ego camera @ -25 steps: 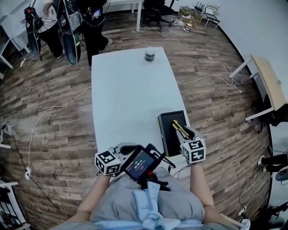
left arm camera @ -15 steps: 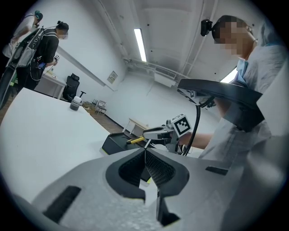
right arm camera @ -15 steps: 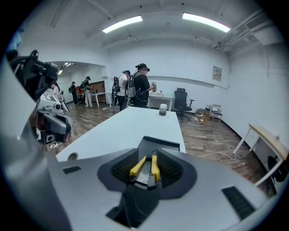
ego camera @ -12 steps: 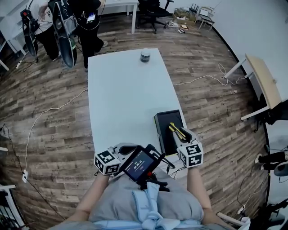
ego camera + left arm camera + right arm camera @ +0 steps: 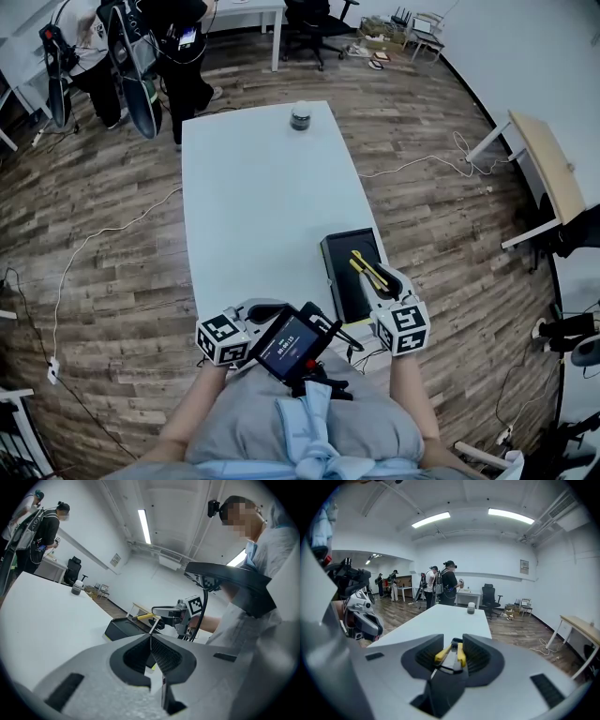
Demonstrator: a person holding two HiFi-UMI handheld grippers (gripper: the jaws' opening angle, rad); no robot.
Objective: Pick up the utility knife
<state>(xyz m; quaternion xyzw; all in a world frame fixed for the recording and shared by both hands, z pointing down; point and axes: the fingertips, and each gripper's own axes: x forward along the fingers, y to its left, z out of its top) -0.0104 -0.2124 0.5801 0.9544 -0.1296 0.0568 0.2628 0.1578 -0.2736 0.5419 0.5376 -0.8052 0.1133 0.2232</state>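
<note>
A yellow and black utility knife [image 5: 371, 273] sits clamped in my right gripper [image 5: 380, 278], held above the black box [image 5: 339, 269] at the table's near right edge. In the right gripper view the utility knife [image 5: 451, 656] lies between the two jaws, which press on it. From the left gripper view the utility knife [image 5: 142, 617] sticks out of my right gripper [image 5: 161, 616], over the black box [image 5: 123, 628]. My left gripper [image 5: 272, 312] rests low at the table's near edge, with its jaws shut and nothing between them [image 5: 151, 654].
The long white table [image 5: 258, 187] carries a small dark jar [image 5: 300, 116] at its far end. A phone-like device [image 5: 290, 344] hangs at the person's chest. People with equipment [image 5: 141, 47] stand at the far left. Cables [image 5: 103, 234] lie on the wood floor.
My right gripper has drifted slightly with the knife in it, still over the black box. The head view shifted a little. The left gripper has stayed in place.
</note>
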